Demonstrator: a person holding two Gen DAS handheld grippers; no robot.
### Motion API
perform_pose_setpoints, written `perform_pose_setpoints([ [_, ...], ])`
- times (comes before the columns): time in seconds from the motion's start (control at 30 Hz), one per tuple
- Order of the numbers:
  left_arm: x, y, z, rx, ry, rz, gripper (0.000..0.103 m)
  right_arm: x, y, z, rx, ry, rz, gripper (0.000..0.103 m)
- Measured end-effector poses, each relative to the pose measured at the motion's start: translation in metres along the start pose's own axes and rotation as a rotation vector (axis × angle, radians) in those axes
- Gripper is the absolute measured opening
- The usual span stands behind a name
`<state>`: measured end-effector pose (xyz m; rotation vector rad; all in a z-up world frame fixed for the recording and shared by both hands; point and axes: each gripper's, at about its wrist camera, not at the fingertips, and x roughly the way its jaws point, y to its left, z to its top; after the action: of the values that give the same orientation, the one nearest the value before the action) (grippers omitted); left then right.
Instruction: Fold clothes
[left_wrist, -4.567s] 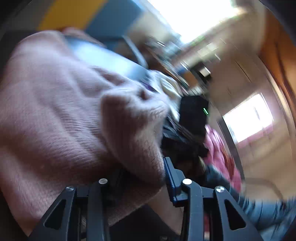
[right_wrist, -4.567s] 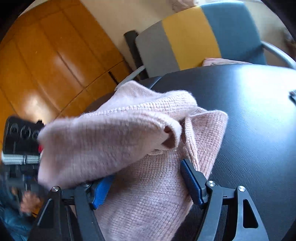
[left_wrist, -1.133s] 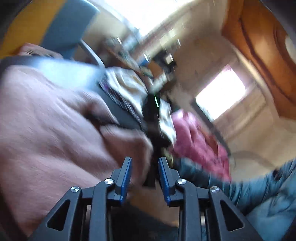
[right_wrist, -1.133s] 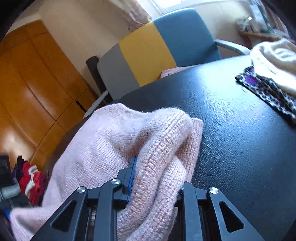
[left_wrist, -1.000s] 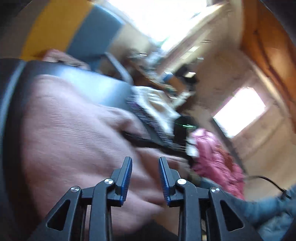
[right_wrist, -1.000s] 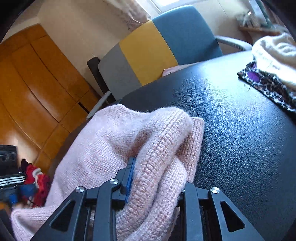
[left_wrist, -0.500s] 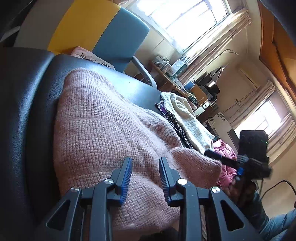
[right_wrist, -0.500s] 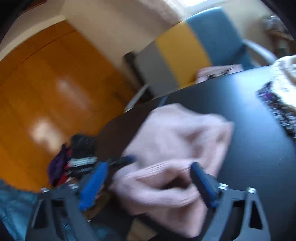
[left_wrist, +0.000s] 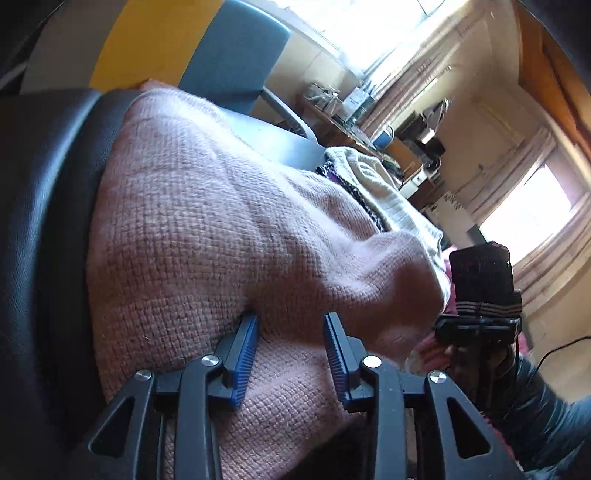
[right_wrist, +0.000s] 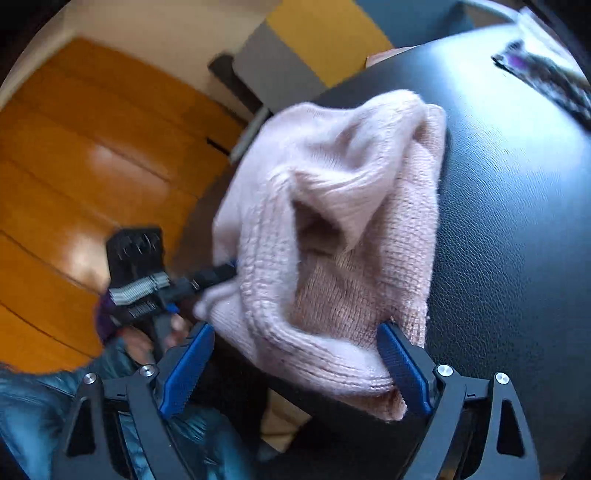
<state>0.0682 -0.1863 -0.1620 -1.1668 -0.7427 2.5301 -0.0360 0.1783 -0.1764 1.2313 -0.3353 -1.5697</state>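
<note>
Only right view shows sleeve opening (right_wrist: 317, 229).

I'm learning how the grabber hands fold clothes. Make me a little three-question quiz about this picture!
1. True or false: the pink knitted sweater lies on a white wooden floor.
2. Which gripper stands wider open? A) left gripper B) right gripper
3. Fill in: the cream knitted garment lies on a ____-patterned cloth.

Key:
1. False. It lies on the black leather-like tabletop.
2. B. Its jaws have just been opening and then eased in a little, with the sweater's edge lying loose between them.
3. Leopard.
</note>
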Motion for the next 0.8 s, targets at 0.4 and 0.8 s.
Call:
perform_pose_setpoints([
  [0.4, -0.005, 0.003, 0.005, -0.012, -0.002, -0.014, 0.037, -0.033, 0.036, 0.029, -0.053, -0.215, -0.031, 0.103],
  [0.8, -0.002, 0.007, 0.006, -0.002, 0.002, -0.028, 0.037, 0.013, -0.01, 0.094, 0.138, -0.233, -0.089, 0.082],
])
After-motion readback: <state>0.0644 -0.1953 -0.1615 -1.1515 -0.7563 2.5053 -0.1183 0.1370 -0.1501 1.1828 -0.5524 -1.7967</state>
